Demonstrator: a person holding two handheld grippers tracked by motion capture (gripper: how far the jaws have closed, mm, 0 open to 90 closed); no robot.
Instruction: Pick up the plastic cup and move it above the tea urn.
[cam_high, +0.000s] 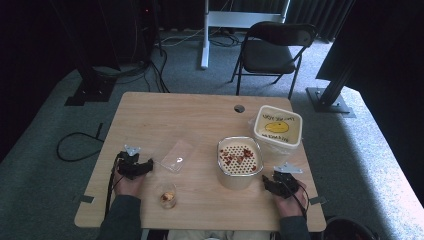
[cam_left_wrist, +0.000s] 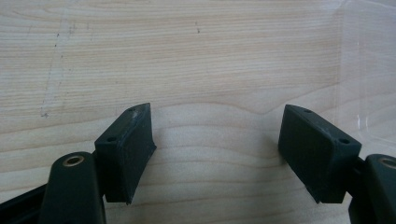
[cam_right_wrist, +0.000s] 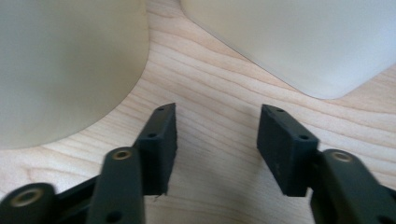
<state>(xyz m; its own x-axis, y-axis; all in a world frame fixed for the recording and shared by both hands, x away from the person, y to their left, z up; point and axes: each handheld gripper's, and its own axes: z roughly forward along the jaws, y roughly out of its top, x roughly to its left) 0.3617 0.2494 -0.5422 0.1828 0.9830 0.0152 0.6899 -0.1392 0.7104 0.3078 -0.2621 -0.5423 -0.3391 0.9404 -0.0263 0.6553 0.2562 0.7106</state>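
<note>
On the bench (cam_high: 150, 112), the left hand-held gripper (cam_high: 134, 165) rests at 8 o'clock, jaws wide, bare wood between them. At 4 o'clock the right hand-held gripper (cam_high: 281, 184), jaws wide and empty, sits near the bench's edge just beside the cream tub (cam_high: 240, 162).

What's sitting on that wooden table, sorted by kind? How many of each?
Cream tubs: 2 (open tub with red bits inside; tub with yellow-printed lid)
Clear flat plastic lid: 1
Small clear cup: 1
Hand-held claws: 2 (left, right)
Total: 6
</note>
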